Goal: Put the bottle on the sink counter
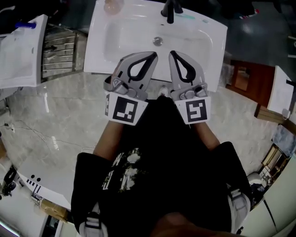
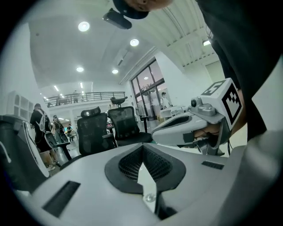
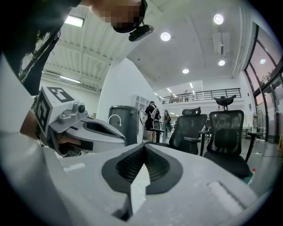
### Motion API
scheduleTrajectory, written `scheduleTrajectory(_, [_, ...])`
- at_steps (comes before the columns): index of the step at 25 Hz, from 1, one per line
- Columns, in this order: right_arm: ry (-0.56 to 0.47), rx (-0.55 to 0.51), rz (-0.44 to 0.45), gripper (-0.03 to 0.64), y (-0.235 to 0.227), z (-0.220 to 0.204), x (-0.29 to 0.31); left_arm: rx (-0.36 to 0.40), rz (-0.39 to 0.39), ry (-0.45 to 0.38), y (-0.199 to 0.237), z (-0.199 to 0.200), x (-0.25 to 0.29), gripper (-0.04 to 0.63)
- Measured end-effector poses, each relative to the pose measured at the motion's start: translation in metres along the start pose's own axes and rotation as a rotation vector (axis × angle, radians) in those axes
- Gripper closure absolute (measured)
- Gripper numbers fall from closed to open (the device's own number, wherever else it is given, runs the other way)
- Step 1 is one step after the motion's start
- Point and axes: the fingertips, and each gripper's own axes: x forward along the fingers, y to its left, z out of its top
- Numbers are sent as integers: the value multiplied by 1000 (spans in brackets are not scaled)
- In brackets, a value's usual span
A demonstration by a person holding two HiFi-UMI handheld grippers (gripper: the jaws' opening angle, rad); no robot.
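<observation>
We stand on a pale marble floor (image 1: 51, 120). We note black mesh office chairs (image 2: 126, 126), tall glazed windows (image 2: 148, 90), a railed mezzanine (image 3: 199, 95) and round recessed ceiling lights (image 2: 84, 26) in a white-walled hall.

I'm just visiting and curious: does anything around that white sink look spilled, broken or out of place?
Nothing stands out. The sink looks clean and whole, its dark tap in place at the back. The left gripper and right gripper hang shut and empty over its near edge.
</observation>
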Motion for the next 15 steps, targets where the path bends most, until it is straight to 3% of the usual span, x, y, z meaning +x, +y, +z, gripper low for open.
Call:
scheduleTrajectory(4, [13, 1, 3, 623, -36, -7, -34, -23, 8, -23, -35, 24, 32, 584])
scheduleTrajectory(10, [7, -4, -2, 623, -63, -9, -114, -29, 28, -42, -106, 58, 37, 584])
scheduleTrajectory(15, [-8, -12, 6, 623, -60, -23, -174, -23, 38, -44, -166, 61, 33, 584])
